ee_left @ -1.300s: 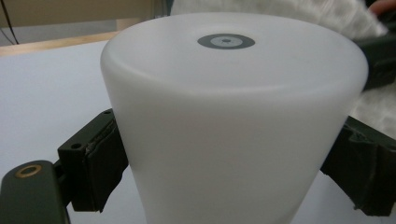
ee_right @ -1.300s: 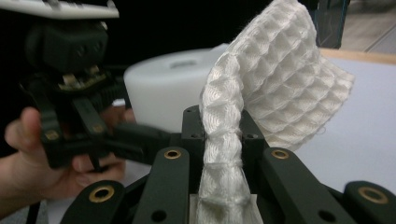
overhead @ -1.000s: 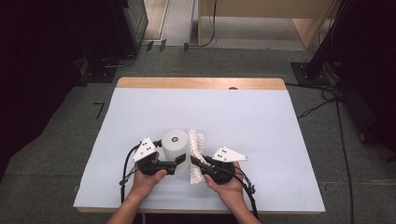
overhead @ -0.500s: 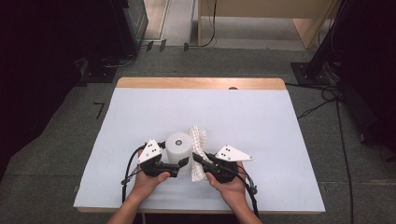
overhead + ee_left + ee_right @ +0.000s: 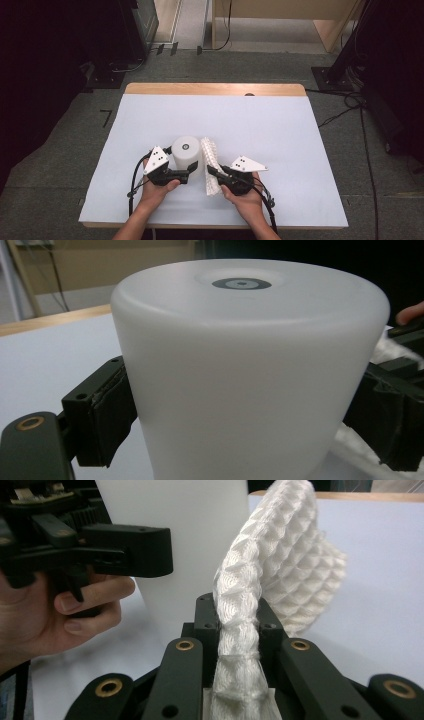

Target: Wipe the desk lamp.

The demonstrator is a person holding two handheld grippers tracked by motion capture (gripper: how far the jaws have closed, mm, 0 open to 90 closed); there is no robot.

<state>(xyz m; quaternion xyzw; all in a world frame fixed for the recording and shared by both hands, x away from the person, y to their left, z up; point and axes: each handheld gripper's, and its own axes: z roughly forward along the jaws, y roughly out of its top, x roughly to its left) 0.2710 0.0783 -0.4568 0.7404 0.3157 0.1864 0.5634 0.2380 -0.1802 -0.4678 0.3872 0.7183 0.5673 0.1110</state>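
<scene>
One white cylindrical container, upright, lower centre of the high view, on the worktop. One white foam net sleeve just right of it, touching or nearly so. Two grippers. Left gripper has its jaws spread wide around the container's sides, pads pressed on the wall. Right gripper is clamped nearly fully closed on the sleeve's lower end; the sleeve rises between its jaws in the right gripper view. Two hands: left hand, right hand, bottom of frame. Worktop covered in one pale sheet; wooden edge at the top. Cables on the floor, right side. Nothing blocks either gripper.
</scene>
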